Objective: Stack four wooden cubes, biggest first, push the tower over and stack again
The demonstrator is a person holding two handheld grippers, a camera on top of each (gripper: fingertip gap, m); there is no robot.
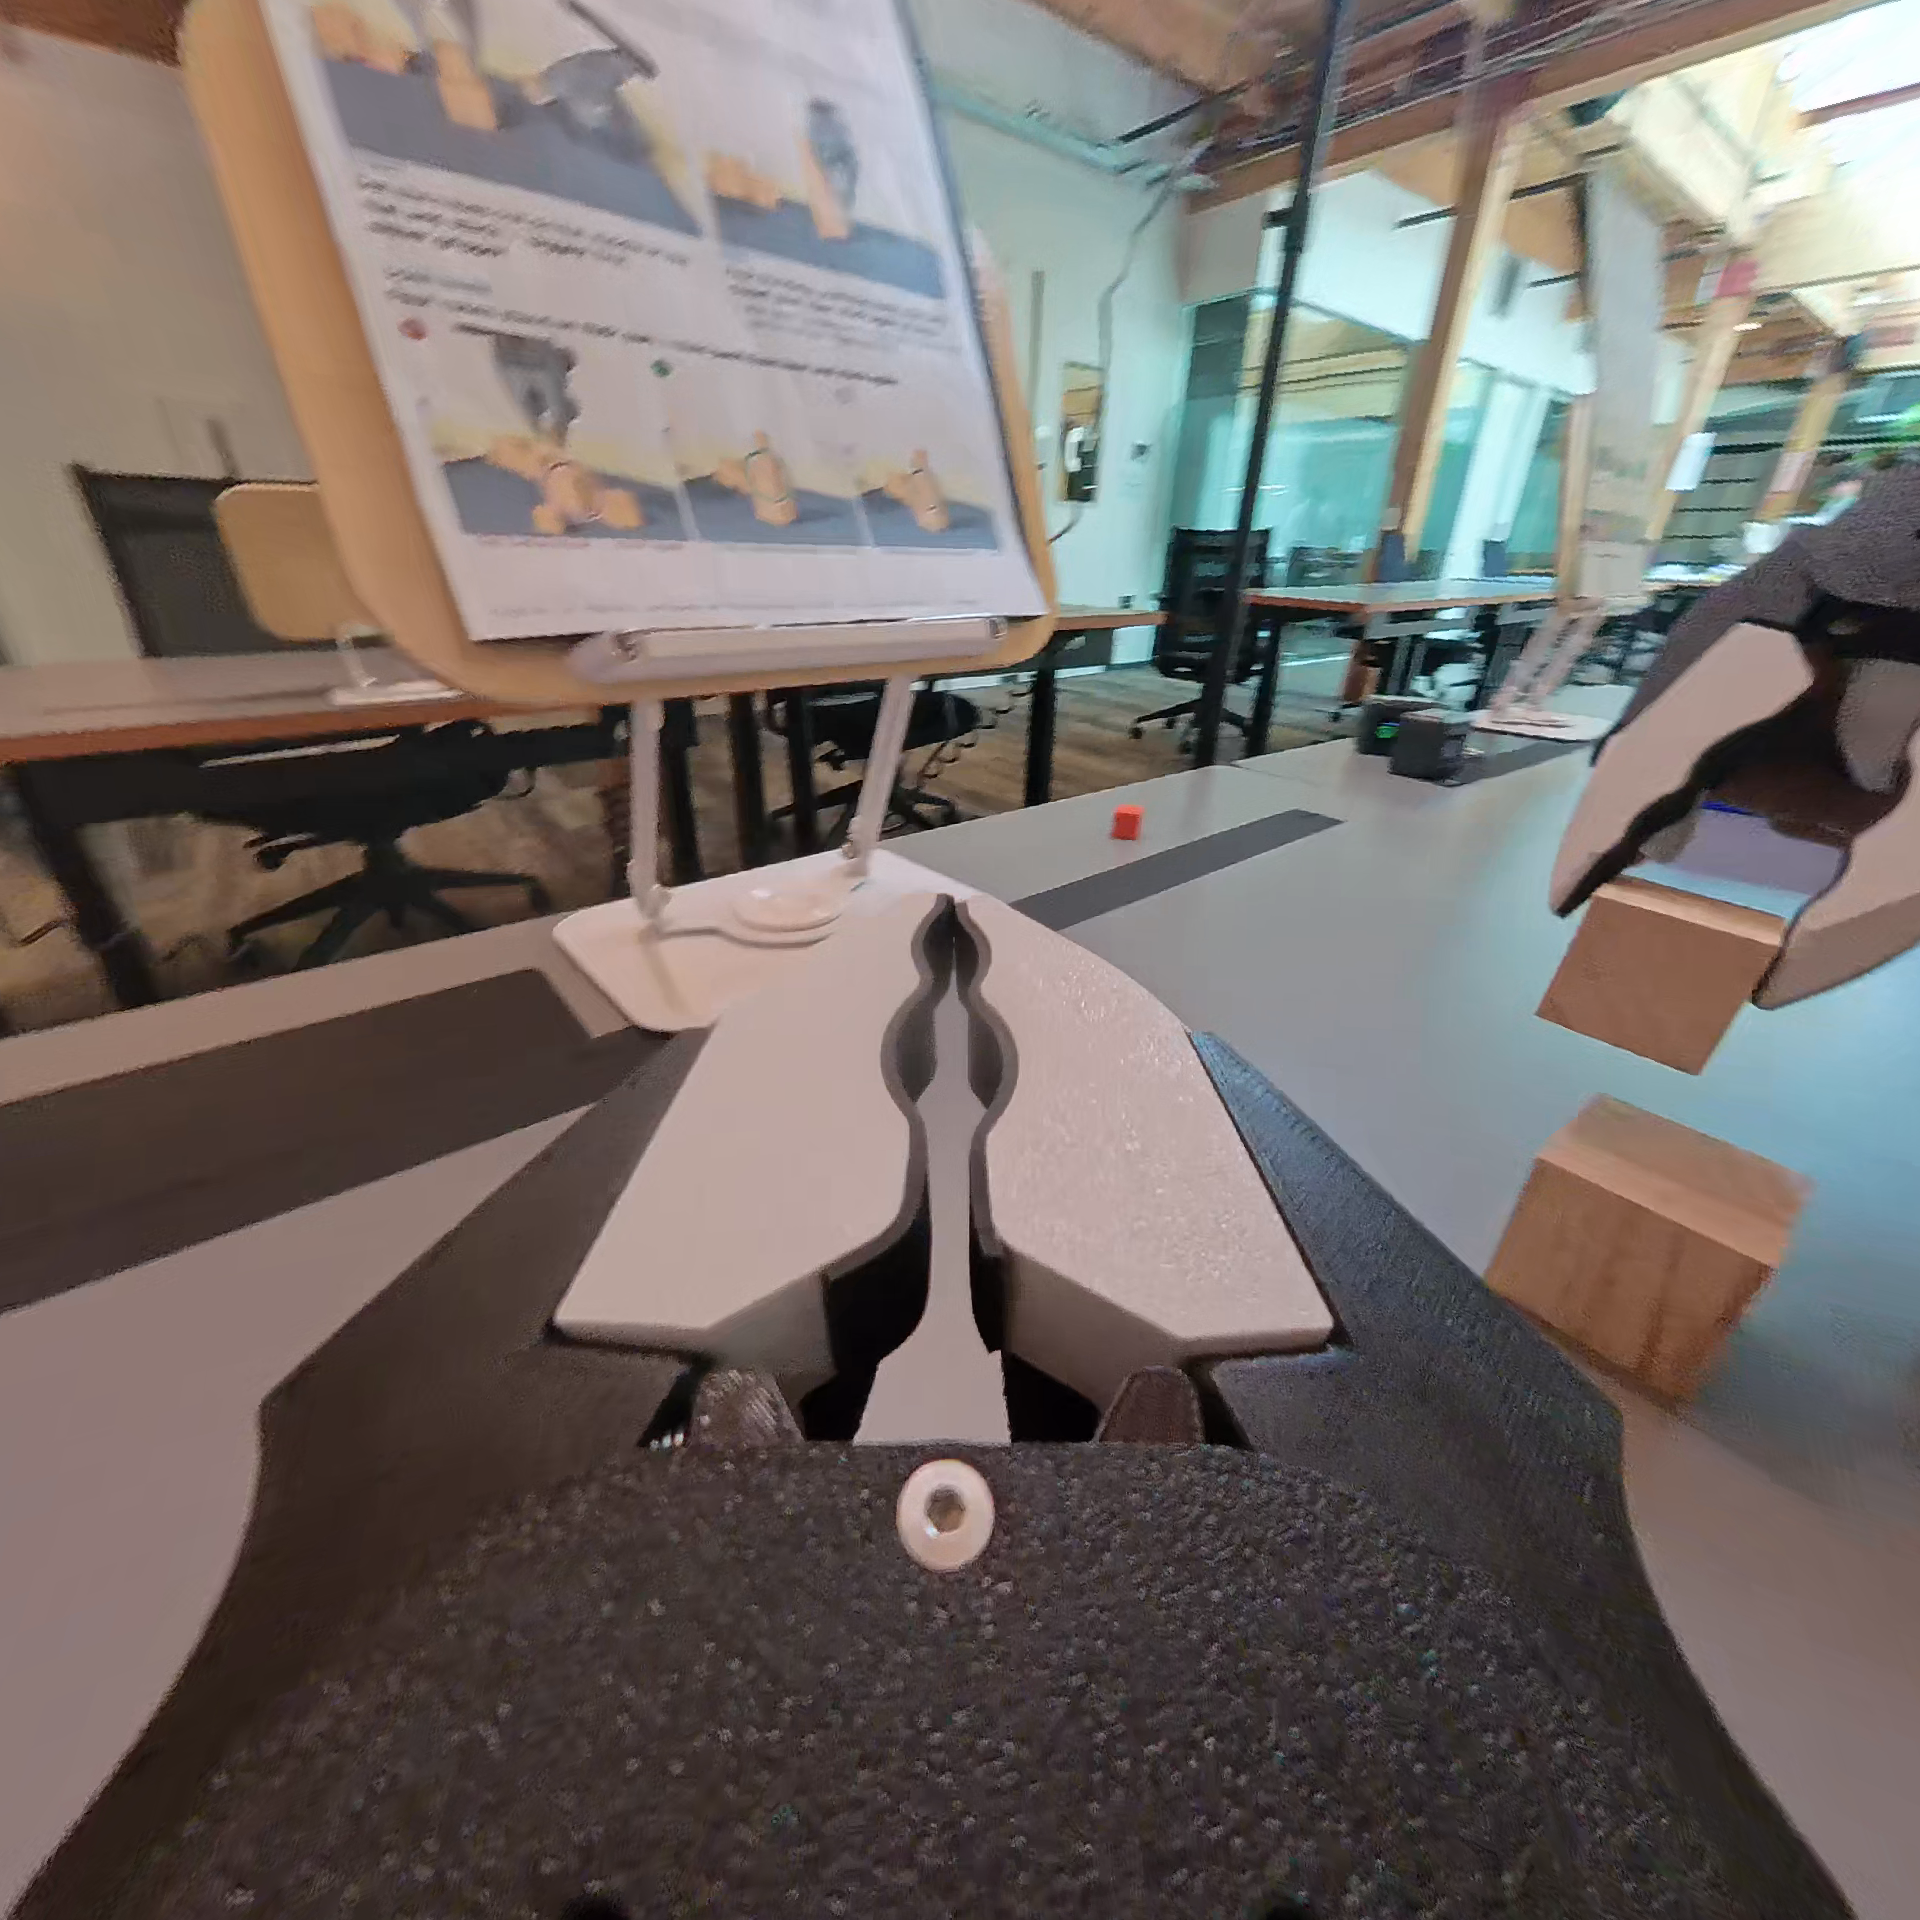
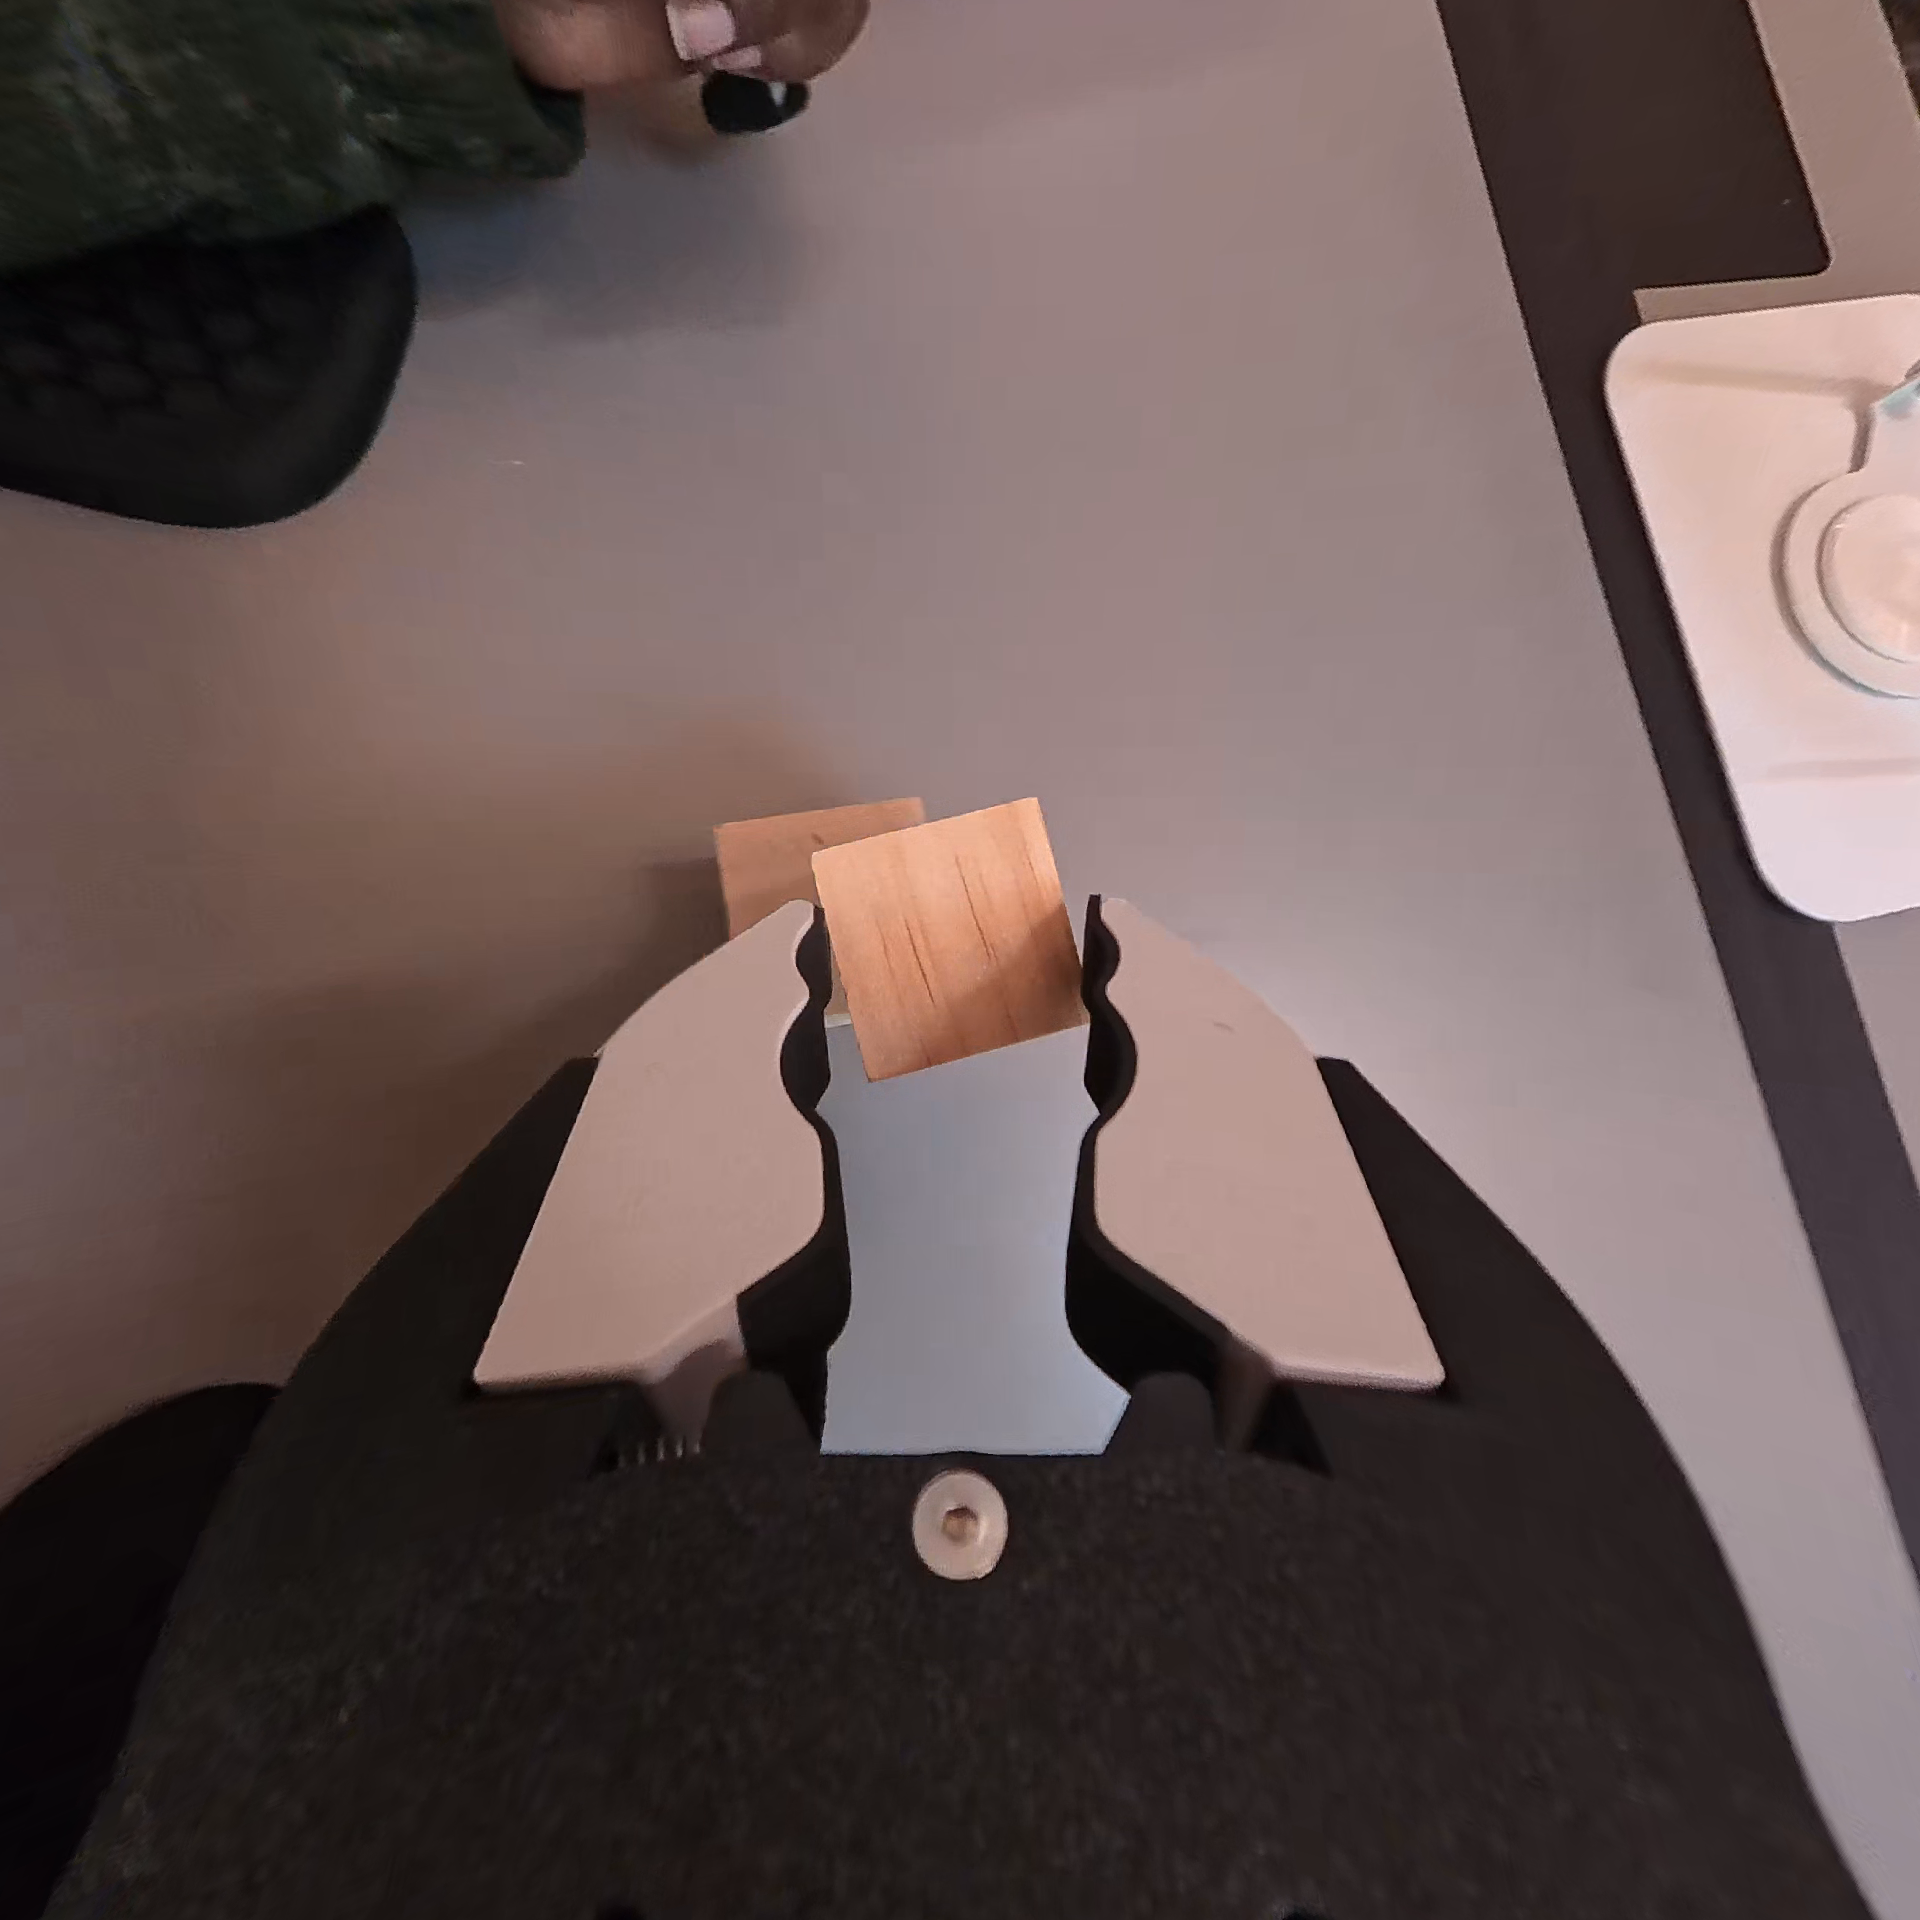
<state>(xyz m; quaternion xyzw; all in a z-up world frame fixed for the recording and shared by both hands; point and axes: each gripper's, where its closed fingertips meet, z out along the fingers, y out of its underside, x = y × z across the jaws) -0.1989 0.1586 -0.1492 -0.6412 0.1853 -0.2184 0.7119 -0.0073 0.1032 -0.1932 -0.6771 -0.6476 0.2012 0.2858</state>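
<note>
My right gripper (image 2: 951, 914) is shut on a wooden block (image 2: 945, 935), whose two sides the pads press. The left wrist view shows this block (image 1: 1652, 977) held in the air in the right gripper (image 1: 1766, 883). A second wooden block (image 1: 1642, 1247) stands on the grey table (image 1: 1351, 1039) just below it. In the right wrist view it (image 2: 774, 868) peeks out behind the held one. My left gripper (image 1: 954, 920) is shut with nothing between its fingers, and hovers over the table to the left of the blocks.
A white stand base (image 1: 707, 945) carries a printed sheet (image 1: 665, 312) ahead of the left gripper, and shows at the right (image 2: 1787, 603). A small red cube (image 1: 1125, 823) lies far back by a dark strip (image 1: 1174, 862). A hand and green sleeve (image 2: 260, 104) are top left. The grippers' ends are close to 20 cm from one another.
</note>
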